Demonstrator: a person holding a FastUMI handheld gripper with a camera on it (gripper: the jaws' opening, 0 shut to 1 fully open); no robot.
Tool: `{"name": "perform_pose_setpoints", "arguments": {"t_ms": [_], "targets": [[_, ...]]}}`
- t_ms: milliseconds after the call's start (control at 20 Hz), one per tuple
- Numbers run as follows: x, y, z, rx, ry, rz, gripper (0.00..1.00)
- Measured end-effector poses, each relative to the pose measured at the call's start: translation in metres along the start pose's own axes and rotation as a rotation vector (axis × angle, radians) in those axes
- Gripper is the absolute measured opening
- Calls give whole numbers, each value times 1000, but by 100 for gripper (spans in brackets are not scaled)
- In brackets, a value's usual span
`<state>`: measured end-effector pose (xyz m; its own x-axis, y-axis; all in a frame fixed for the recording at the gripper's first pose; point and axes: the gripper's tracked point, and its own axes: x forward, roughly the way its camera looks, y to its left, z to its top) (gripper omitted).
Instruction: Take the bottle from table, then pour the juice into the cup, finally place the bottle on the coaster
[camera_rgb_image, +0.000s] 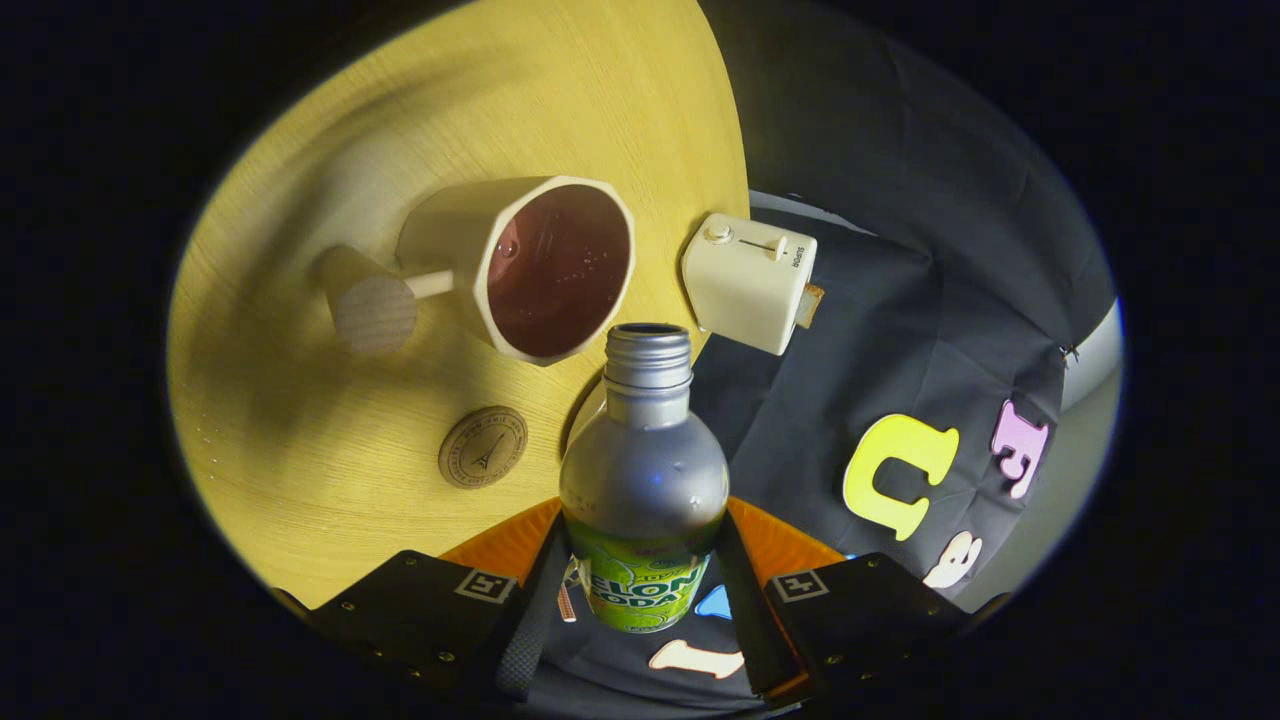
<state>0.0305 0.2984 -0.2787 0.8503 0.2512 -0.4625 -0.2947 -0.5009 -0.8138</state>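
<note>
My gripper (640, 590) is shut on a silver bottle (643, 470) with a green label, both fingers pressing on its lower body. The bottle's cap is off and its open mouth points toward the cup (545, 265), just short of the rim. The cup is white outside and dark red inside, with a wooden handle (368, 300), and it stands on the round yellow wooden table (300, 450). The whole scene looks tilted, so the bottle is tipped over the table's edge. A round wooden coaster (483, 447) lies on the table, beside the bottle's shoulder and nearer to me than the cup.
A small white toaster-shaped box (750, 280) with a knob and slider sits at the table's edge, just beyond the bottle and beside the cup. The black cloth booth wall (900, 330) hangs past the table's edge.
</note>
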Motion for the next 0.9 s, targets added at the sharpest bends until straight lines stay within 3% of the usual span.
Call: {"name": "perform_pose_setpoints", "arguments": {"t_ms": [900], "targets": [[0,4,-21,376,-81,-40,77]]}}
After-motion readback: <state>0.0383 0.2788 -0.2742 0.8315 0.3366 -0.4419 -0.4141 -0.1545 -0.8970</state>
